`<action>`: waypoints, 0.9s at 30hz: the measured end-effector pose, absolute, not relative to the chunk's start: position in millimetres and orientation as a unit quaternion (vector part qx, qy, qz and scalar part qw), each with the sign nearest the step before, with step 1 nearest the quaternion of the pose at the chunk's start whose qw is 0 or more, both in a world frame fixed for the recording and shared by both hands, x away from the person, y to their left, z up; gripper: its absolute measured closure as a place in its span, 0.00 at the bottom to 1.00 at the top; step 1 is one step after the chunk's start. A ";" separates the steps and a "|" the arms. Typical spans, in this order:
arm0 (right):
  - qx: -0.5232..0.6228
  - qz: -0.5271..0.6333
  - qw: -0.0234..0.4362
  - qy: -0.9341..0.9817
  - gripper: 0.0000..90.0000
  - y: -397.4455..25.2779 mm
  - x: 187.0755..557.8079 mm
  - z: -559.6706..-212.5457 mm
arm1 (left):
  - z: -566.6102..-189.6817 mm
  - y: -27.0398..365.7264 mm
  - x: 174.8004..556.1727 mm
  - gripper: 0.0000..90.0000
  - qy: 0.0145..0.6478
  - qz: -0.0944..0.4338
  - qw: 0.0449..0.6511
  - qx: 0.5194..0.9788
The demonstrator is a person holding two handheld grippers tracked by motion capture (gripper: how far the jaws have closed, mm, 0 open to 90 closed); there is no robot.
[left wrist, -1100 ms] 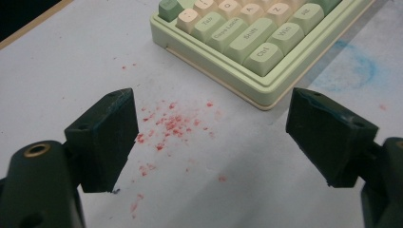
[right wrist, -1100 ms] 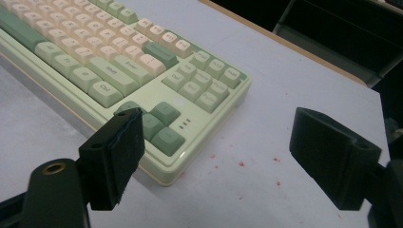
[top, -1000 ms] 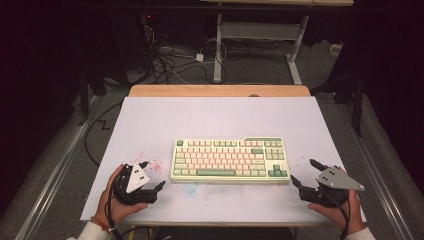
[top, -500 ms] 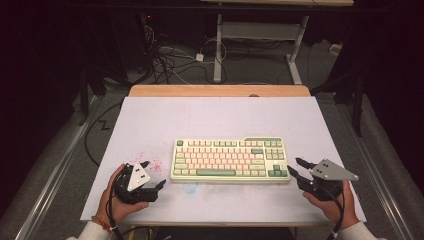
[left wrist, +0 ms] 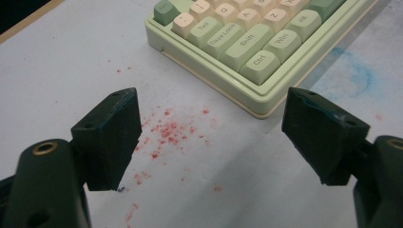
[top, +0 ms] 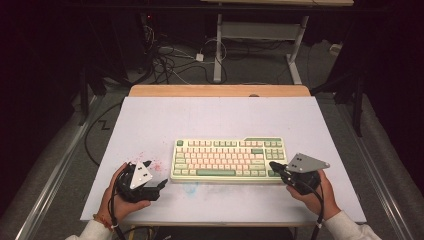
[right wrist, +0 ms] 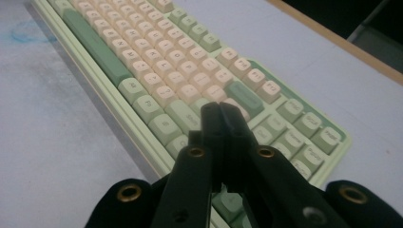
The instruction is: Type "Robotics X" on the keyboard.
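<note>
Two grippers were held at the near corners of the green-and-cream mechanical keyboard (top: pixel 229 159), which lay at table centre. The right gripper (top: pixel 274 165), jaws pressed together, was poised over the keys at the keyboard's 4 o'clock corner; a key press was judged to be in hand, calling for a short downward push. The left gripper (top: pixel 161 184), jaws wide apart, was parked at 8 o'clock above red specks (left wrist: pixel 167 134).
</note>
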State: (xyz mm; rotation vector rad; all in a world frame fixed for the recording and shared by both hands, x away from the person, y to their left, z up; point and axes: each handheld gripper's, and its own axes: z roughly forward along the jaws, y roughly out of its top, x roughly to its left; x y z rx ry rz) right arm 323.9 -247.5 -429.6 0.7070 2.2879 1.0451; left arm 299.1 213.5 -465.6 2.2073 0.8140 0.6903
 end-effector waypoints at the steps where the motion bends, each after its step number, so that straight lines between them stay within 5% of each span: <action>1: 0.259 0.383 0.259 0.848 1.00 -244.6 326.4 -430.9 | -465.6 213.5 299.1 0.22 0.312 0.265 0.338 0.847; 27: 0.246 0.341 0.230 0.878 1.00 -211.4 355.2 -449.9 | -466.3 210.1 298.6 0.24 0.315 0.247 0.335 0.853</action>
